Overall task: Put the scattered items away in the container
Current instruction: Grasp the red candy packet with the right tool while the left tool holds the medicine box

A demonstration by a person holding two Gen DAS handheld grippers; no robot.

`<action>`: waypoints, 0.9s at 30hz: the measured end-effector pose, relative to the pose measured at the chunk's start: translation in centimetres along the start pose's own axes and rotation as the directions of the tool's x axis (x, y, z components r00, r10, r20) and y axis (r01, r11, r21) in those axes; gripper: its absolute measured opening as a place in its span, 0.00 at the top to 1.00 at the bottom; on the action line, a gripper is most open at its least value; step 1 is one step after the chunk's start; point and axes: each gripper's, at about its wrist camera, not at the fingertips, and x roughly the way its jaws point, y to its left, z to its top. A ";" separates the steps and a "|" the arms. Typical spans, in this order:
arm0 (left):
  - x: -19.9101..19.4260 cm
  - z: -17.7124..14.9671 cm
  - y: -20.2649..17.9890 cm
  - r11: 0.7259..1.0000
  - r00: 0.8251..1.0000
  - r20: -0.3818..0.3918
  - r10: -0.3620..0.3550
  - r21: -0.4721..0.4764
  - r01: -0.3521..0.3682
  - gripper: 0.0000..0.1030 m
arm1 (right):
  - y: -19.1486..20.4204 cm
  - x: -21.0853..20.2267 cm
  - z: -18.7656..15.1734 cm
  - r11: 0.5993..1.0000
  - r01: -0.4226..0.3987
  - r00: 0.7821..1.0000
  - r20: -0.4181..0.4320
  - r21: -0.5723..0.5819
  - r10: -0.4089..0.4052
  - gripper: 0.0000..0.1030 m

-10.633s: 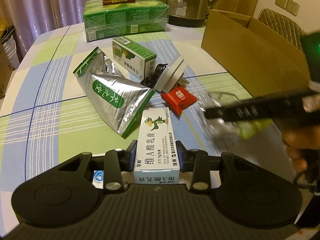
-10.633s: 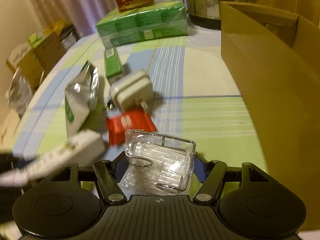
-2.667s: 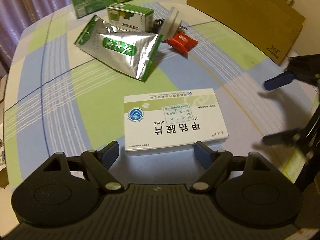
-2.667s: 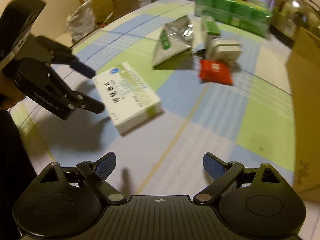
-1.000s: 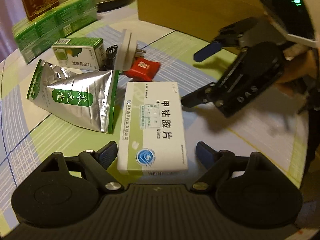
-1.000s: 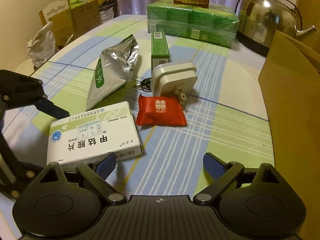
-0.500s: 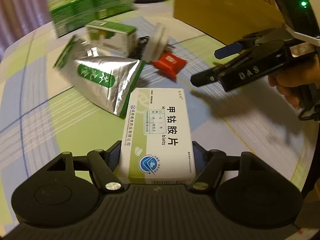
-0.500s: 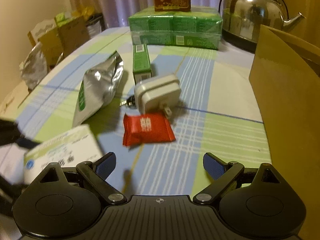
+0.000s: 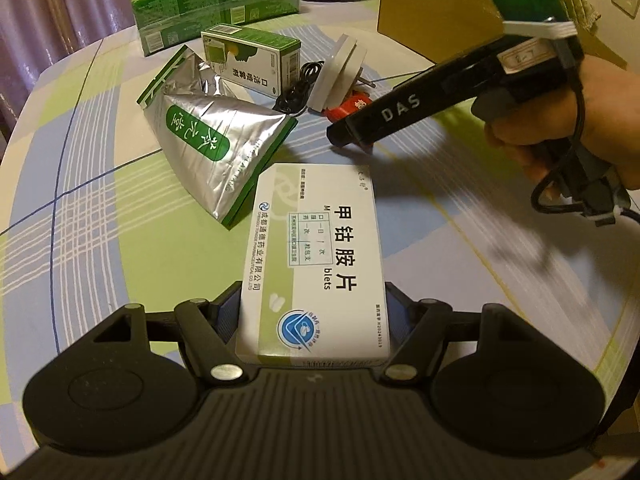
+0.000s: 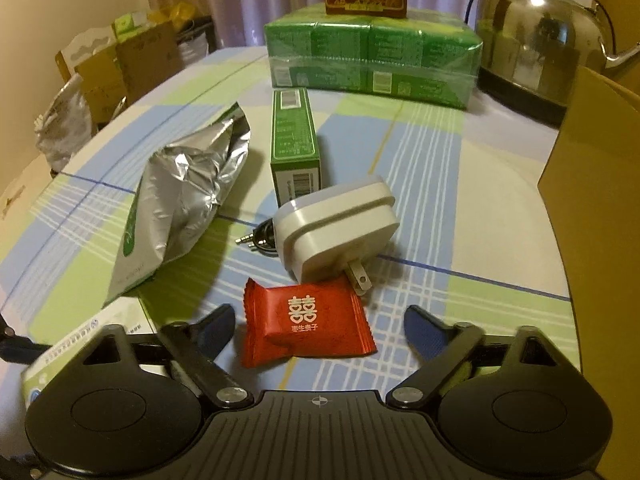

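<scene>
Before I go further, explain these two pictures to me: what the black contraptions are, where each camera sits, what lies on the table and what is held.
A person holds black hand-held tongs in each hand, with a camera on each looking along its fingers. In the left view, the left tongs are shut on a white and green medicine box; the right hand shows there too. In the right view, the right tongs are open around a red sweet wrapper. The checked tablecloth also bears a white plug adapter, a silver foil pouch, a slim green carton and a brown cardboard box.

Checked table: foil pouch, green carton, white plug, red sachet, kettle.
</scene>
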 end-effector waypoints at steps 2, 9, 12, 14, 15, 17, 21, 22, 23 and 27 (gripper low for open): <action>0.1 0.0 -0.1 1.000 1.000 0.003 0.003 -0.002 -0.003 0.35 | 0.1 -0.4 -0.2 1.000 -0.003 1.000 0.000 -0.014 0.003 0.47; 0.3 0.3 -1.1 1.000 1.000 0.008 0.010 -0.018 -0.010 0.35 | -0.2 -4.2 -3.2 1.000 -0.008 0.999 -0.040 -0.001 0.008 0.54; 0.2 0.2 -1.9 1.000 1.000 0.004 0.005 -0.013 -0.005 0.35 | -0.4 -6.4 -5.6 1.000 0.013 0.998 -0.060 0.007 -0.012 0.54; -0.1 0.0 -2.8 1.000 1.000 -0.001 -0.003 -0.004 0.003 0.35 | -0.6 -7.8 -7.3 0.999 0.036 0.996 -0.078 0.015 -0.034 0.54; -0.3 -0.2 -3.3 1.000 1.000 -0.002 -0.006 0.003 0.006 0.35 | -0.7 -8.4 -8.1 0.999 0.045 0.996 -0.083 0.017 -0.043 0.54; -0.6 -0.6 -4.4 1.000 1.000 -0.004 -0.015 0.013 0.015 0.35 | -0.5 -9.4 -9.4 0.998 0.061 0.995 -0.082 0.008 -0.060 0.54; -0.9 -1.3 -6.1 0.999 1.000 -0.016 -0.006 0.035 0.006 0.34 | -0.2 -10.9 -11.1 0.998 0.063 0.996 -0.059 0.027 -0.062 0.49; -0.9 -1.3 -6.3 0.999 1.000 -0.014 0.002 0.037 -0.002 0.34 | -0.2 -11.2 -11.4 0.998 0.061 0.997 -0.047 0.033 -0.060 0.45; -1.0 -1.3 -6.4 0.999 1.000 -0.010 0.010 0.037 -0.010 0.34 | -0.2 -11.4 -11.6 0.997 0.062 0.998 -0.036 0.038 -0.061 0.44; -1.1 -1.0 -6.9 0.999 0.999 0.014 0.039 0.037 -0.039 0.28 | -0.4 -11.6 -12.2 0.997 0.063 0.998 -0.010 0.045 -0.063 0.36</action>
